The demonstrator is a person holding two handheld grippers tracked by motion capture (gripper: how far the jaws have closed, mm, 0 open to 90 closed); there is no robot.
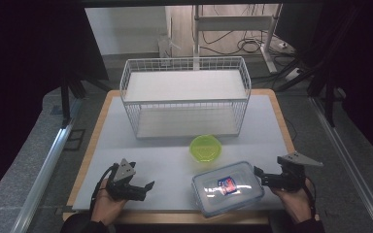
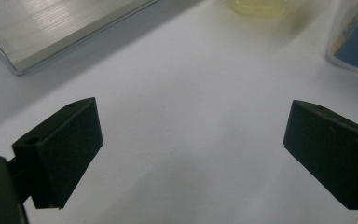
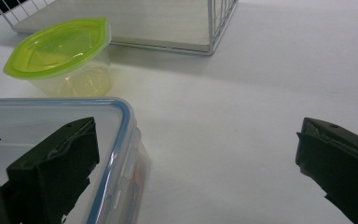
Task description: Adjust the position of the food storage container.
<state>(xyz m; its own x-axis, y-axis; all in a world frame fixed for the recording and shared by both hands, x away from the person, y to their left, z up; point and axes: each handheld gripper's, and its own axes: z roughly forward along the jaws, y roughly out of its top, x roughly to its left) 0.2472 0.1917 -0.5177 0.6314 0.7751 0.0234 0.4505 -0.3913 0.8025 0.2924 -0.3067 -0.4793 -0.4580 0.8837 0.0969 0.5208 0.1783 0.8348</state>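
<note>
A clear rectangular box with a blue-rimmed lid [image 1: 227,188] lies at the front of the white table top, right of centre. My right gripper [image 1: 258,177] is at its right end, pointing left. In the right gripper view that gripper [image 3: 198,135] is open: one jaw hangs over the box's lid [image 3: 37,116] and the other over bare table, with neither pad pressing on anything. A small round tub with a lime-green lid [image 1: 205,148] [image 3: 60,51] stands just behind the box. My left gripper [image 1: 145,191] rests at the front left, and its jaws [image 2: 193,121] are open with only table between them.
A white wire two-level rack [image 1: 184,97] [image 3: 168,28] stands at the back centre, and its base [image 2: 51,32] lies ahead of the left gripper. The wooden table edge [image 1: 175,216] runs along the front. Bare white surface [image 1: 175,165] lies between the two grippers.
</note>
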